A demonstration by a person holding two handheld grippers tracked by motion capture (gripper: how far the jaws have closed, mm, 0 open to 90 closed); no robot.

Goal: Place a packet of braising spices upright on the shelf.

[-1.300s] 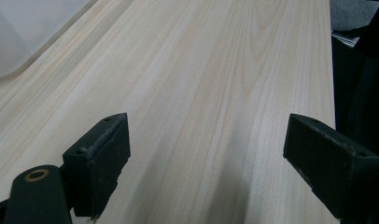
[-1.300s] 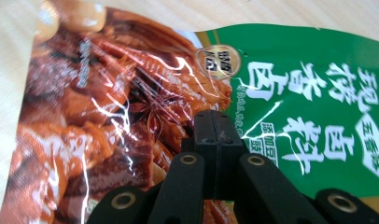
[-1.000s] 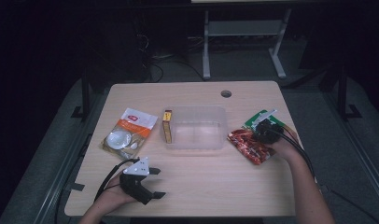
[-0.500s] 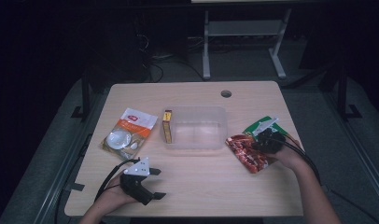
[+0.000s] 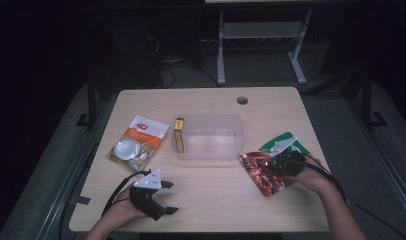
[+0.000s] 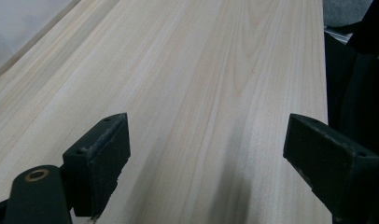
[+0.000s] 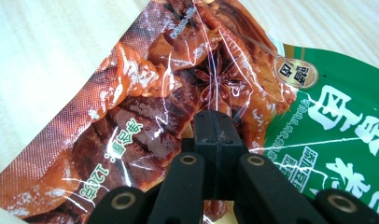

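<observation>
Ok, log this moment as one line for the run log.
right hand-held gripper: shut, over red-and-green food pouch | left hand-held gripper: open, holding nothing, above table | clear bin: nothing visible inside

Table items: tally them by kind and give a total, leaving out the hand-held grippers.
Food pouches: 2, the red and green pouch and the orange and white pouch
Clear plastic tubs: 1
Small yellow boxes: 1
Total: 4

Pale wooden table (image 5: 211,200): clear tub (image 5: 209,136), yellow box (image 5: 179,135), white-orange packet (image 5: 139,143), red-green pouch (image 5: 263,170).
</observation>
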